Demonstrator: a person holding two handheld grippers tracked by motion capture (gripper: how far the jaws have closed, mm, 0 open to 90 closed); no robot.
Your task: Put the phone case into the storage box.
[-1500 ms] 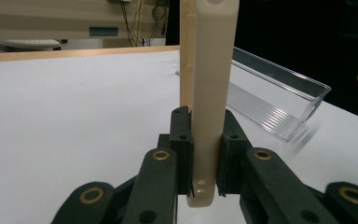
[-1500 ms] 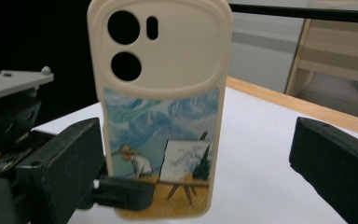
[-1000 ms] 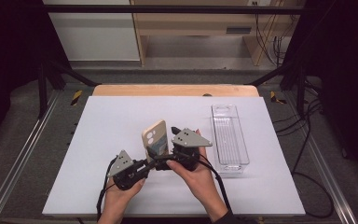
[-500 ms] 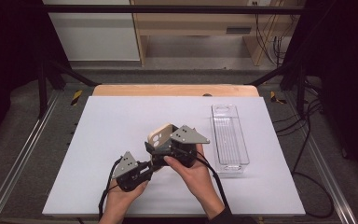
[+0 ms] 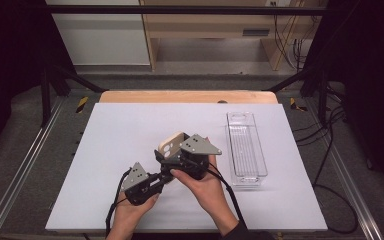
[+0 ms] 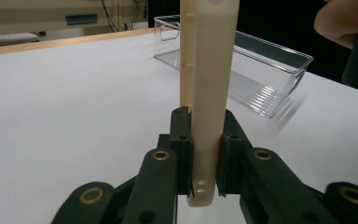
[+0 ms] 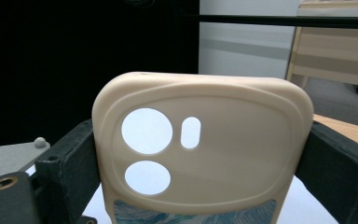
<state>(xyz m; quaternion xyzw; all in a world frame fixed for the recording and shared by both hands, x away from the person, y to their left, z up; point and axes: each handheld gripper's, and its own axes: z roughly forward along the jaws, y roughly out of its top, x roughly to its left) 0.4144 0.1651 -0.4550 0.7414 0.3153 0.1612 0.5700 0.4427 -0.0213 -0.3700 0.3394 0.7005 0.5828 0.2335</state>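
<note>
A: What is different from a second ago?

B: The cream, soft-looking phone case with its camera cut-outs (image 5: 172,145) stood more upright between the hands then. Now it leans lower and the right gripper (image 5: 177,159) has come in around its upper end. In the right gripper view the case (image 7: 205,149) sits between that gripper's two jaws, one at each long edge. Those jaws have just been closing and stand close against both edges; whether they press yet I cannot tell.

A: And the left gripper?

B: The left gripper (image 5: 156,181) has its jaws clamped on the case's lower end. In the left gripper view the case (image 6: 209,93) rises edge-on straight out from between them.

A: So what does that mean for the work?

B: I judge it a handover, or a two-handed grip, in the making: the left holds and the right is taking its own hold.

A: The surroundings?

B: A white counter (image 5: 130,130) with a wooden strip along its far edge. A clear, long plastic tray (image 5: 245,150) lies beyond the right jaws, well apart from the case. Metal rails run along both sides, cables lie on the grey floor to the right, and pale wooden furniture stands behind.
</note>
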